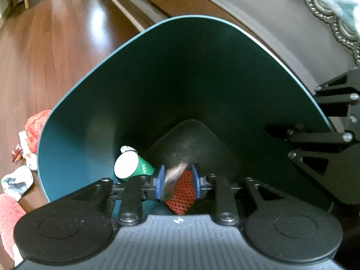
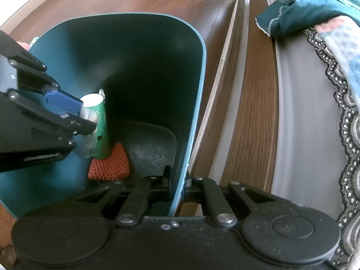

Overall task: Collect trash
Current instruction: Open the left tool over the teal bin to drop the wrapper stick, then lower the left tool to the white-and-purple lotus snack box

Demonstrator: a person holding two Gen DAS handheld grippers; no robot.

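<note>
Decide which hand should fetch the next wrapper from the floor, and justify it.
Left. The left tool hangs inside the bin, with only a blurred scrap between its pads, and the crumpled wrappers lie on its side. The right tool is clamped on the bin's rim.

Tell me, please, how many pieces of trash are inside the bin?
3 visible: a green cup on the bottom, an orange net beside it, and a blurred wrapper between the left gripper's jaws. More could be hidden.

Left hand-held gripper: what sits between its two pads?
A blurred wrapper, orange foam net beneath it inside the bin, seen in the left wrist view.
</note>
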